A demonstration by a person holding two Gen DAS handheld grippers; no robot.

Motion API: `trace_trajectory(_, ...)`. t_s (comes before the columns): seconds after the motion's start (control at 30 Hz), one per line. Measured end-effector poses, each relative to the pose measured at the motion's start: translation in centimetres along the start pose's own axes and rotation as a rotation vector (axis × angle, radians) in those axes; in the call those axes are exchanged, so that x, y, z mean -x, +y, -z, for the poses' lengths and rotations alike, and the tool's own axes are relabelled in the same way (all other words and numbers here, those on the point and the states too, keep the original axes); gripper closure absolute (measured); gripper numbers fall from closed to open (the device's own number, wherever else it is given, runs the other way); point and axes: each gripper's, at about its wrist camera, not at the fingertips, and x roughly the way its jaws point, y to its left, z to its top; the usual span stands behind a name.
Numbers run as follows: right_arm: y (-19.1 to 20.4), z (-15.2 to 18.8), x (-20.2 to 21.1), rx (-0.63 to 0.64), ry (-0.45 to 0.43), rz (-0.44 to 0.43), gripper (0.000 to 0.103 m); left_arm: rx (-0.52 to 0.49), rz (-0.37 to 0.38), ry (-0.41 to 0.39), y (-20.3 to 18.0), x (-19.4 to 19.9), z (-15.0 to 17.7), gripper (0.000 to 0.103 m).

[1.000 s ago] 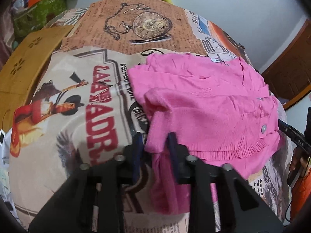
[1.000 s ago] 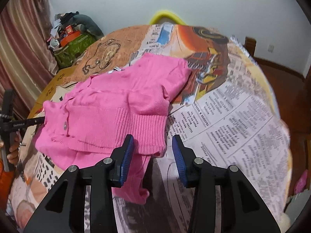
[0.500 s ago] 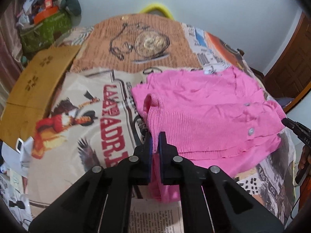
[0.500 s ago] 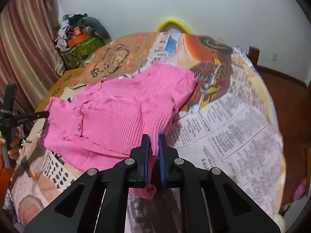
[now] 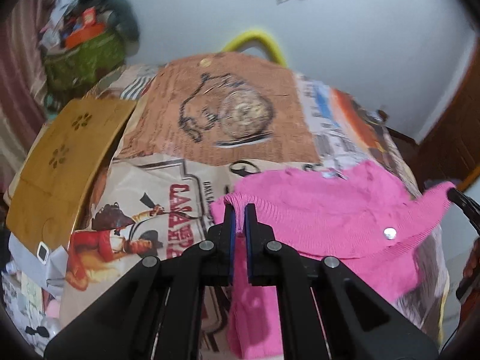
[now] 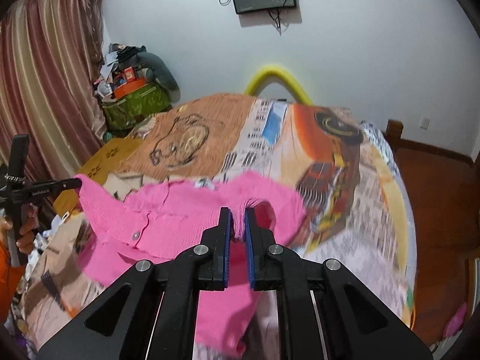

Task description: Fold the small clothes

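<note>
The left claw (image 5: 239, 220) is matte black plastic: two flat fingers (image 5: 255, 234) lined on their inner faces with blue ribbed pads (image 5: 231, 240). Behind each finger, angular black link arms spread outward, each pinned by round silver screws (image 5: 206, 245). The right claw (image 6: 237, 225) is built the same way, with blue pads (image 6: 248, 252), black arms and silver screws (image 6: 276, 249). To its far left, a hand (image 6: 25, 234) grips a black handle, beside an orange sleeve (image 6: 6, 267).
</note>
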Motion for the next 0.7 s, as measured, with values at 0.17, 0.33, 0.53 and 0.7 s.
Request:
trace_trajectory(0.17, -1.4, -2.1, -3.7, -0.027, 0.024, 0.031, 0.095, 0.098, -0.022, 0.07, 2.2, -5.1, -2.7, 0.098)
trace_trajectory(0.33, -3.2, -2.6, -8.6, -0.056, 0.088, 0.081, 0.095, 0.091, -0.041, 0.122, 2.4, -9.7, -3.3, 0.098)
trace_trajectory(0.53, -3.9, -1.4, -12.0, -0.049, 0.139, 0.124, 0.095, 0.071, -0.113, 0.155, 2.8, -13.5, -2.9, 0.098)
trace_trajectory(0.7, -3.6, -2.2, -10.4, -0.011, 0.091, 0.161, 0.083, 0.045, -0.113, 0.121, 2.9, -12.4, -2.7, 0.098)
